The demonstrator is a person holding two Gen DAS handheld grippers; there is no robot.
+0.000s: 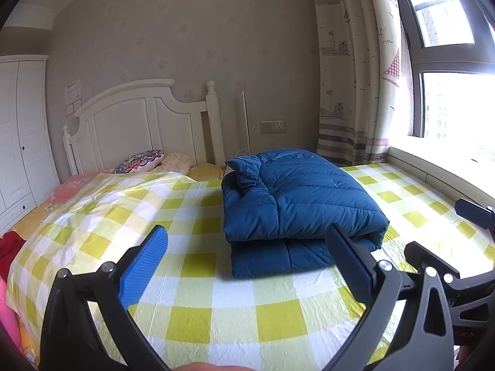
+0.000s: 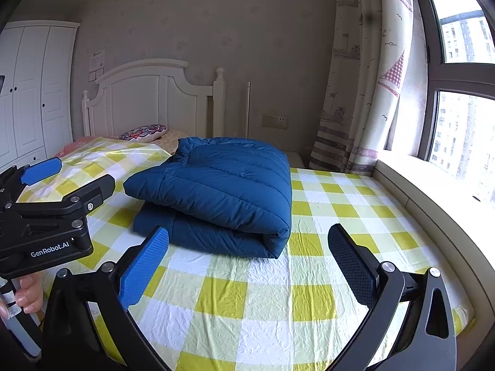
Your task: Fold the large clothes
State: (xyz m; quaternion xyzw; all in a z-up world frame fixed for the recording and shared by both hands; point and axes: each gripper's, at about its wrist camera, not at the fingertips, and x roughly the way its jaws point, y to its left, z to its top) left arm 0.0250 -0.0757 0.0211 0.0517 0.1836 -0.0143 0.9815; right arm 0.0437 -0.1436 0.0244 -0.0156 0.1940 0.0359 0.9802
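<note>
A dark blue padded jacket (image 1: 297, 204) lies folded in a thick bundle on the bed's yellow-checked cover (image 1: 235, 309). It also shows in the right wrist view (image 2: 222, 185). My left gripper (image 1: 247, 247) is open and empty, held above the cover just in front of the bundle. My right gripper (image 2: 247, 247) is open and empty, also in front of the bundle, apart from it. The left gripper shows at the left of the right wrist view (image 2: 77, 182), and the right gripper's fingers (image 1: 433, 253) show at the right of the left wrist view.
A white headboard (image 1: 142, 117) and pillows (image 1: 139, 160) are at the bed's far end. A white wardrobe (image 1: 18, 130) stands at left. A curtain (image 1: 355, 77), window and sill (image 2: 433, 191) run along the right. Red and pink cloth (image 1: 9, 247) lies at the left edge.
</note>
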